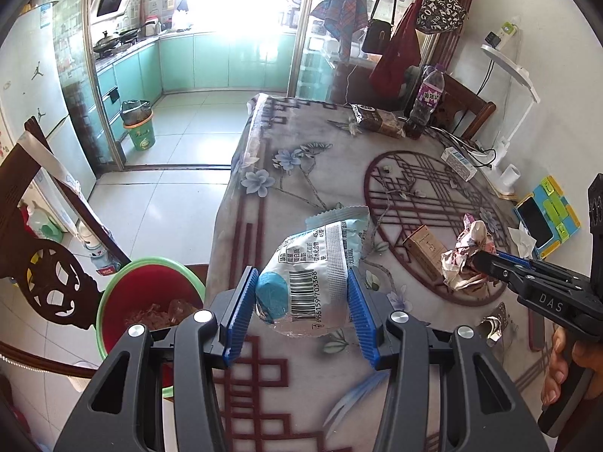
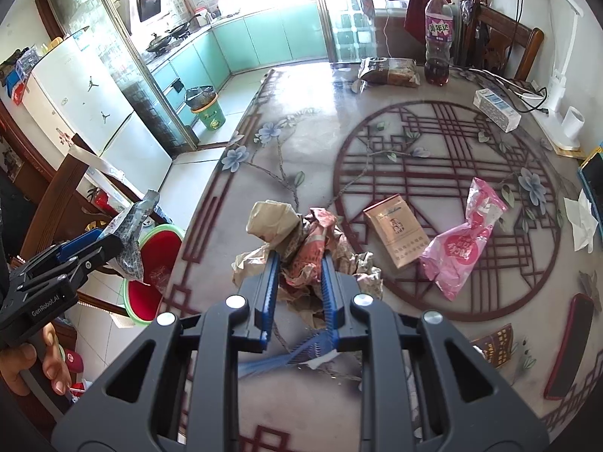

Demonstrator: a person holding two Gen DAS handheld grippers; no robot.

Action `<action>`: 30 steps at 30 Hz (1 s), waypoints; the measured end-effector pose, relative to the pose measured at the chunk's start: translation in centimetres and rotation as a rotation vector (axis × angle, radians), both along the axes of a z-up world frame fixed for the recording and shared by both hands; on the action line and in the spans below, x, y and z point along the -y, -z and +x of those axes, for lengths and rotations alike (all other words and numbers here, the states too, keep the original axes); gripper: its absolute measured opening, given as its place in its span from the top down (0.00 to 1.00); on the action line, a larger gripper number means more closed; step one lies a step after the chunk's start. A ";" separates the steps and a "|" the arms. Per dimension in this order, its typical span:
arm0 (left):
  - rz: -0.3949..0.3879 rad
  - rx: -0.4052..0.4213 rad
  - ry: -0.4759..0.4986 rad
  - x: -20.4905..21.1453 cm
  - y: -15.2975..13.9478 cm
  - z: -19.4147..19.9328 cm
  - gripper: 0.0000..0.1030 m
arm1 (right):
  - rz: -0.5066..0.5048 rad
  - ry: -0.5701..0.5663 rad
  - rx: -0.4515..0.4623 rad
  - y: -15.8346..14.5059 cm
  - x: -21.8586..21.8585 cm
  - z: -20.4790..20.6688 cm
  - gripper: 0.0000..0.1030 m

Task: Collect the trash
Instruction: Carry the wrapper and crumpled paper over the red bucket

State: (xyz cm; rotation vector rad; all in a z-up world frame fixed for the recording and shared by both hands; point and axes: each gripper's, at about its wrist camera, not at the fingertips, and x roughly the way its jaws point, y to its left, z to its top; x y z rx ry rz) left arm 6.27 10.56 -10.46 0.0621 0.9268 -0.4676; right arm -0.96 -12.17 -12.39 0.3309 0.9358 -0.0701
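My left gripper (image 1: 301, 277) is shut on a blue-and-white snack wrapper (image 1: 320, 263) with a barcode, held above the table's left edge. Just left of it and lower stands a red bin with a green rim (image 1: 147, 261), with trash inside. My right gripper (image 2: 300, 260) is shut on a crumpled wad of brown and red paper (image 2: 309, 237), lifted a little over the patterned table (image 2: 301, 143). The right wrist view also shows the left gripper (image 2: 109, 245) holding the wrapper (image 2: 132, 233) near the bin (image 2: 162, 241).
On the table lie a cigarette box (image 2: 395, 229), a pink wrapper (image 2: 463, 241), a tissue (image 2: 582, 222), a brown packet (image 2: 493, 346) and a red phone (image 2: 569, 346). A bottle (image 2: 437, 37), bread bag (image 2: 388, 69) and white box (image 2: 495, 109) stand at the back. A carved chair (image 1: 49, 275) stands beside the bin.
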 end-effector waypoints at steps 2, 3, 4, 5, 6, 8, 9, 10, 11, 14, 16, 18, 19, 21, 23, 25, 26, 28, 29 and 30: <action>-0.002 0.000 0.006 -0.5 0.0 0.3 0.56 | -0.001 0.006 0.002 -0.1 -0.4 0.2 0.79; -0.005 -0.001 0.008 -0.8 0.0 0.5 0.56 | -0.003 0.008 0.000 -0.1 -0.8 0.4 0.79; -0.009 -0.003 0.008 -1.2 0.1 0.7 0.56 | -0.004 0.009 -0.001 -0.1 -1.0 0.6 0.79; -0.011 -0.004 0.007 -1.5 0.1 0.8 0.56 | -0.007 0.009 -0.002 -0.2 -1.3 0.7 0.79; -0.012 -0.005 0.004 -1.9 0.2 1.0 0.56 | -0.009 0.009 -0.002 -0.2 -1.7 0.9 0.79; -0.014 -0.008 -0.003 -2.6 0.4 1.4 0.56 | -0.012 0.009 0.002 -0.4 -2.5 1.1 0.79; -0.014 -0.011 -0.008 -3.0 0.6 1.6 0.56 | -0.013 0.009 0.004 -0.5 -2.9 1.2 0.79; -0.014 -0.014 -0.013 -3.5 0.7 1.9 0.56 | -0.012 0.007 0.005 -0.6 -3.3 1.3 0.79; -0.014 -0.017 -0.018 -3.9 0.9 2.0 0.56 | -0.011 0.005 0.005 -0.6 -3.6 1.5 0.79; -0.008 -0.027 -0.033 -5.3 1.4 2.6 0.56 | -0.008 -0.008 0.004 -0.6 -4.8 2.0 0.79; -0.004 -0.031 -0.044 -6.1 1.6 2.9 0.56 | -0.005 -0.019 0.003 -0.5 -5.8 2.3 0.79; 0.005 -0.037 -0.057 -7.0 1.9 3.3 0.56 | 0.002 -0.029 0.004 -0.4 -6.6 2.6 0.79; 0.008 -0.039 -0.062 -7.4 2.0 3.5 0.56 | 0.006 -0.034 0.006 -0.4 -7.1 2.8 0.79; 0.015 -0.042 -0.073 -8.2 2.2 3.9 0.56 | 0.015 -0.045 0.008 -0.3 -8.0 3.2 0.79; 0.021 -0.040 -0.084 -9.0 2.2 4.2 0.56 | 0.019 -0.057 0.008 -0.2 -8.6 3.6 0.79; 0.026 -0.039 -0.095 -9.6 2.3 4.4 0.56 | 0.025 -0.068 0.007 -0.1 -9.3 4.1 0.79; 0.029 -0.039 -0.102 -10.1 2.3 4.6 0.56 | 0.027 -0.072 0.005 0.0 -9.6 4.4 0.79; 0.029 -0.041 -0.109 -11.0 2.4 5.0 0.56 | 0.028 -0.084 0.000 0.1 -10.2 5.1 0.79; 0.031 -0.041 -0.112 -11.4 2.3 5.2 0.56 | 0.027 -0.094 -0.003 0.2 -10.6 5.5 0.79; 0.033 -0.038 -0.114 -11.9 2.3 5.3 0.56 | 0.025 -0.103 -0.005 0.2 -10.9 5.8 0.79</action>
